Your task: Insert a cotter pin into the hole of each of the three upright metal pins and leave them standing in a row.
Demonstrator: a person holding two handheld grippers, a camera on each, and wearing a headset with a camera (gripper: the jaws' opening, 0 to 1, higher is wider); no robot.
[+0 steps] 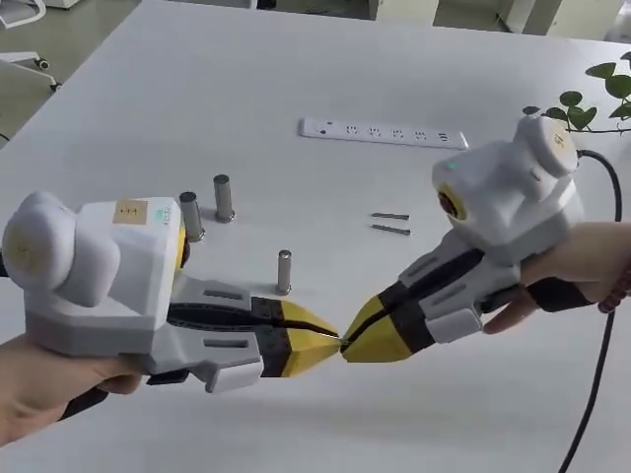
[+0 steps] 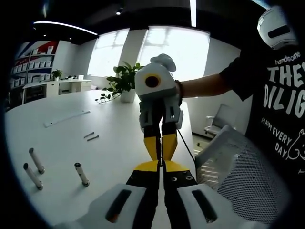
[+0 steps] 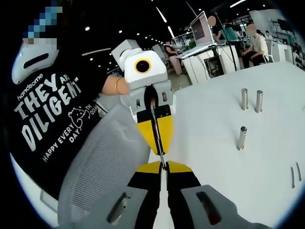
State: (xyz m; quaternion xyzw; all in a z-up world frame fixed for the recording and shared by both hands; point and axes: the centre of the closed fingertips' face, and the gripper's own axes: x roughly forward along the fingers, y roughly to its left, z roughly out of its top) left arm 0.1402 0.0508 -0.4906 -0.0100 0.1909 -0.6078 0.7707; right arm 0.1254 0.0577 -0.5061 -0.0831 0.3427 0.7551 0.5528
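Note:
Three upright metal pins stand on the white table (image 1: 296, 79): two close together (image 1: 191, 217) (image 1: 223, 198) and one nearer (image 1: 284, 272). They show again in the left gripper view (image 2: 36, 160) (image 2: 32, 176) (image 2: 81, 174) and in the right gripper view (image 3: 244, 99) (image 3: 259, 101) (image 3: 242, 138). My left gripper (image 1: 330, 340) and right gripper (image 1: 351, 345) meet tip to tip above the table, in front of the near pin. A thin cotter pin (image 3: 157, 129) runs between their shut jaws. Two more cotter pins (image 1: 390, 216) (image 1: 391, 230) lie flat to the right.
A white power strip (image 1: 383, 132) lies at the back of the table. A potted plant (image 1: 592, 99) stands at the far right. A black cable (image 1: 601, 374) hangs by the right hand. A mesh chair (image 2: 243, 176) stands beside the table.

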